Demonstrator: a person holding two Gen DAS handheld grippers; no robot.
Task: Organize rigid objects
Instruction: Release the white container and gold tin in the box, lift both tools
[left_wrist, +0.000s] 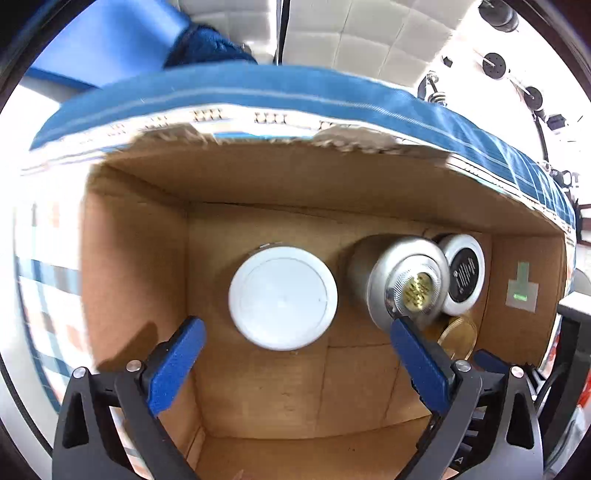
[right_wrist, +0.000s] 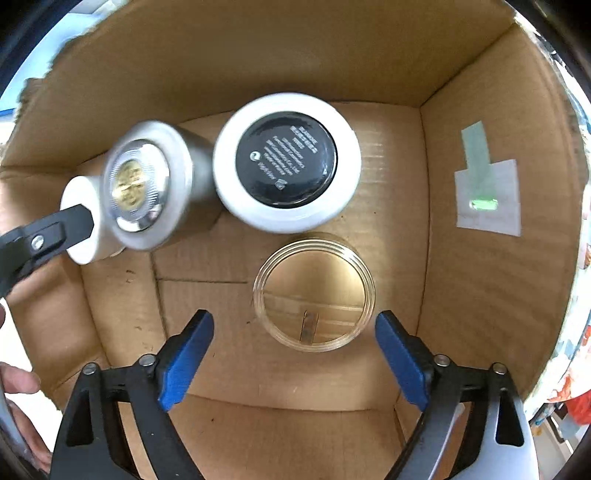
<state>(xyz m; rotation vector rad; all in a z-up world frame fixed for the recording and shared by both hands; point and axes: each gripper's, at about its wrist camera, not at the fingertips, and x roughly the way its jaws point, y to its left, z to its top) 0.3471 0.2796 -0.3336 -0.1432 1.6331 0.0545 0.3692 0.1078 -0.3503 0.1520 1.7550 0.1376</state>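
Both grippers point down into an open cardboard box, four containers standing on its floor.

Left gripper: jaws spread wide, nothing between the pads, holding nothing. White-lidded jar stands upright at about 12 o'clock from the fingertips, clear of both pads. Looks like a release: jar set down, jaws clear of it. Right blue pad overlaps the silver canister in this view; contact or just in front, can't tell.

Right gripper: also wide open, empty. Clear lidless jar sits mouth-up just ahead of the fingertips at 12 o'clock, pads not touching it. Same reading: placed, let go.

Layout in the right wrist view: white jar with black label at 12 o'clock from the clear jar, near it; whether they touch, can't tell. Silver canister at 9 o'clock of that jar, right beside it; whether they touch, can't tell. White-lidded jar further to 9 o'clock, partly hidden by the canister, the left gripper's finger in front of it.

Why so: everything upright and grouped toward the far wall and one side, near floor left bare, likely keeping room for more items. A green-and-white sticker sits on the side wall at 3 o'clock.

Judgement: placing step done for both jars; next is lifting straight out without clipping the canister.
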